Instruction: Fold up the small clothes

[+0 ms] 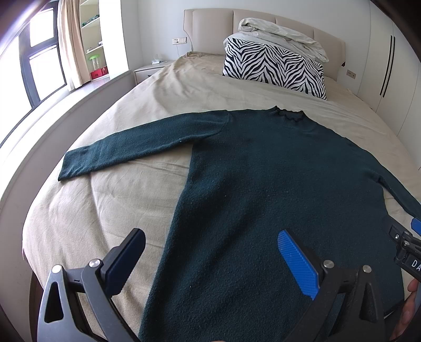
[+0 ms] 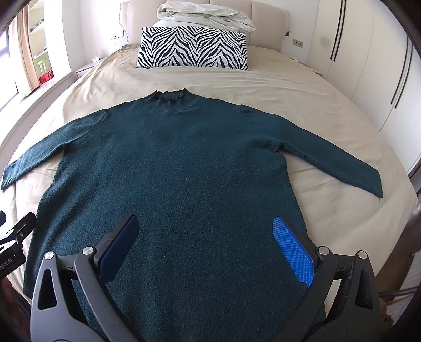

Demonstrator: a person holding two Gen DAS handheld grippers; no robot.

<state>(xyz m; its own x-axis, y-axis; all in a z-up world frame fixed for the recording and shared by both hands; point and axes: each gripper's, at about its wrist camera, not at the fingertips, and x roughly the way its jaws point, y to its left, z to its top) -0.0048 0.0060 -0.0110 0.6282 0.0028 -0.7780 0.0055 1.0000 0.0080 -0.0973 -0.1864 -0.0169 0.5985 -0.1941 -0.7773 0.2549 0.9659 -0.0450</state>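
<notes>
A dark teal sweater (image 1: 263,184) lies flat on the bed, front up, collar far, both sleeves spread out; it also shows in the right wrist view (image 2: 184,163). My left gripper (image 1: 210,244) is open and empty above the sweater's lower left hem edge. My right gripper (image 2: 205,231) is open and empty above the lower right part of the body. The right gripper also shows at the right edge of the left wrist view (image 1: 407,242). The left gripper's body shows at the left edge of the right wrist view (image 2: 13,242).
The beige bedsheet (image 2: 302,86) covers the bed. A zebra-striped pillow (image 2: 192,48) with a crumpled white duvet (image 2: 205,14) sits at the headboard. White wardrobe doors (image 2: 368,65) stand right; a nightstand (image 1: 150,69) and window (image 1: 39,58) stand left.
</notes>
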